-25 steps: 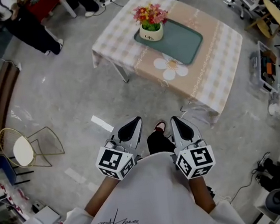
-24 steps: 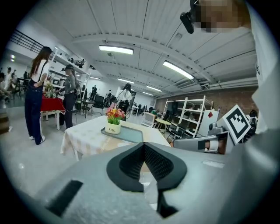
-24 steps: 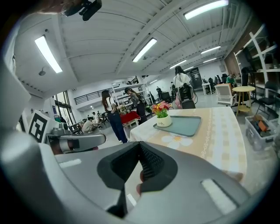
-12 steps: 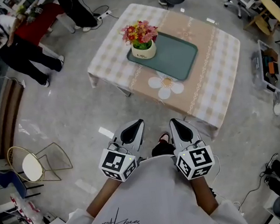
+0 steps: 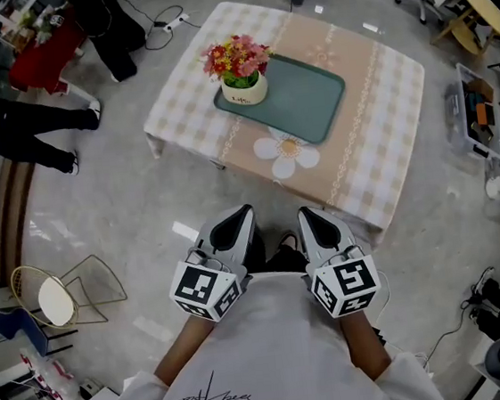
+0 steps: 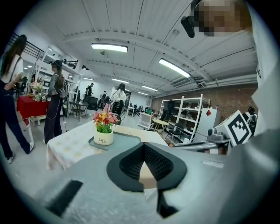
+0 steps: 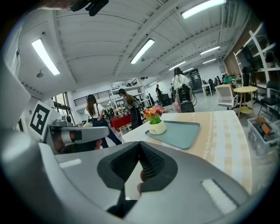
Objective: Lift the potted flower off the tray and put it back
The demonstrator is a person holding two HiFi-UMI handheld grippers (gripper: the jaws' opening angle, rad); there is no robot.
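table (image 5: 385,125) bears tray (image 5: 307,107) with potted flower (image 5: 240,70).

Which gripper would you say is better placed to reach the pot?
Left, marginally: the pot sits on the tray's left end, more in line with the left gripper than the right gripper. Both are shut, empty, short of the table.

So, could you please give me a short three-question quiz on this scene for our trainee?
1. True or false: the potted flower stands on the tray.
2. The left claw and right claw are: A open; B shut and empty; C shut on the potted flower.
3. In the head view, which end of the tray holds the potted flower, left or right?
Key: 1 true; 2 B; 3 left.
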